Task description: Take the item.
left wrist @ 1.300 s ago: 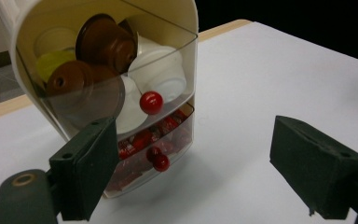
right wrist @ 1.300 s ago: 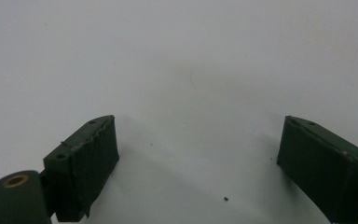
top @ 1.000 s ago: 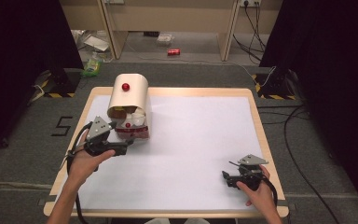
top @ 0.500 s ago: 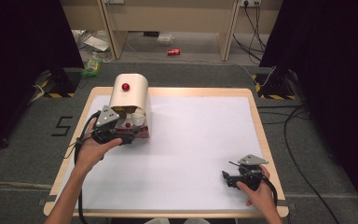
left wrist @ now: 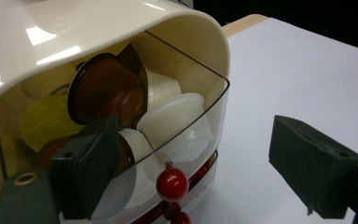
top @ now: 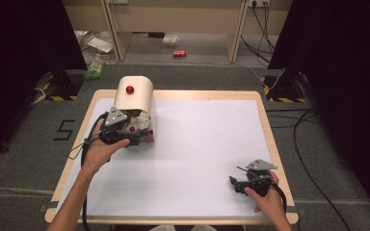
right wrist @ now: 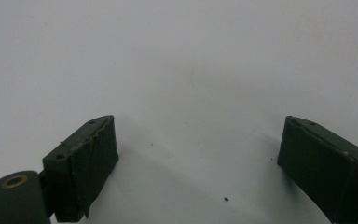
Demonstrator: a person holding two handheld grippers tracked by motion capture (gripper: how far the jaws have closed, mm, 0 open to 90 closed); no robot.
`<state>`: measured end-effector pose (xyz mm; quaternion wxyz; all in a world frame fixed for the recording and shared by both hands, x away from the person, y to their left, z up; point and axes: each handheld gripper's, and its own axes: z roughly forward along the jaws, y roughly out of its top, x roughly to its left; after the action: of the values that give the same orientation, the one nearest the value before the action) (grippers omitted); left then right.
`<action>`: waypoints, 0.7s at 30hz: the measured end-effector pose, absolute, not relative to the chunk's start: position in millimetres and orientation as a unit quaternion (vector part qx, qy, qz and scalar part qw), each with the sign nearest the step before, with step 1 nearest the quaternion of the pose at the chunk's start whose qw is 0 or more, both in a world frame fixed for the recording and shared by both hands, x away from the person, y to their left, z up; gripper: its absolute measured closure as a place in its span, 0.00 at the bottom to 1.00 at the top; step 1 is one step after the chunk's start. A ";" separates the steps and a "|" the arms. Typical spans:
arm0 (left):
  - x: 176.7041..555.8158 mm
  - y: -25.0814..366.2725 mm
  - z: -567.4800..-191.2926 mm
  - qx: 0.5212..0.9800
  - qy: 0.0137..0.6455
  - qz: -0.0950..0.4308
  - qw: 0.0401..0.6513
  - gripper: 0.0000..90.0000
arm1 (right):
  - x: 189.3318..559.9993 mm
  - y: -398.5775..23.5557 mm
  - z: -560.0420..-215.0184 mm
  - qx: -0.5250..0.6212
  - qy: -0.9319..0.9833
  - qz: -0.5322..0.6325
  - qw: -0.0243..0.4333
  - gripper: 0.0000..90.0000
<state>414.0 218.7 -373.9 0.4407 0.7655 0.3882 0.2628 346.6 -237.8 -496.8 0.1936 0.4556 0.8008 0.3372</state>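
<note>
White table surface [top: 202, 144] bearing a cream capsule dispenser [top: 134, 98] at its far left; the clear drawer [left wrist: 186, 140] holds brown, yellow and white capsules [left wrist: 175, 114]. Left gripper [top: 134, 138], jaws wide, faces the red knob [left wrist: 172, 184]. Right gripper [top: 235, 185] rests near right, jaws wide, holding nothing.

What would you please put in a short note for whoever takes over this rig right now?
Left tool: open, right up at the front of the cream, dome-topped capsule dispenser at the table's far left. Its jaws straddle the small red ball knob on the clear front drawer, not closed on it.
Right tool: open, holding nothing, resting low over the white table surface near the front right corner.
Things: brown, white and yellow coffee capsules are piled behind the clear front.
Done: the left tool has reached the dispenser.
Left: probably close on the knob and work the drawer; no capsule is out yet.
</note>
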 end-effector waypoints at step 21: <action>388.7 215.9 -376.3 0.770 0.385 0.270 0.431 0.18 | 346.6 -237.8 -496.8 0.455 0.801 0.337 0.194 0.13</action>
<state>388.7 215.9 -376.3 0.4308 0.7704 0.3847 0.2699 346.6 -237.8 -496.8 0.1936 0.4555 0.8011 0.3366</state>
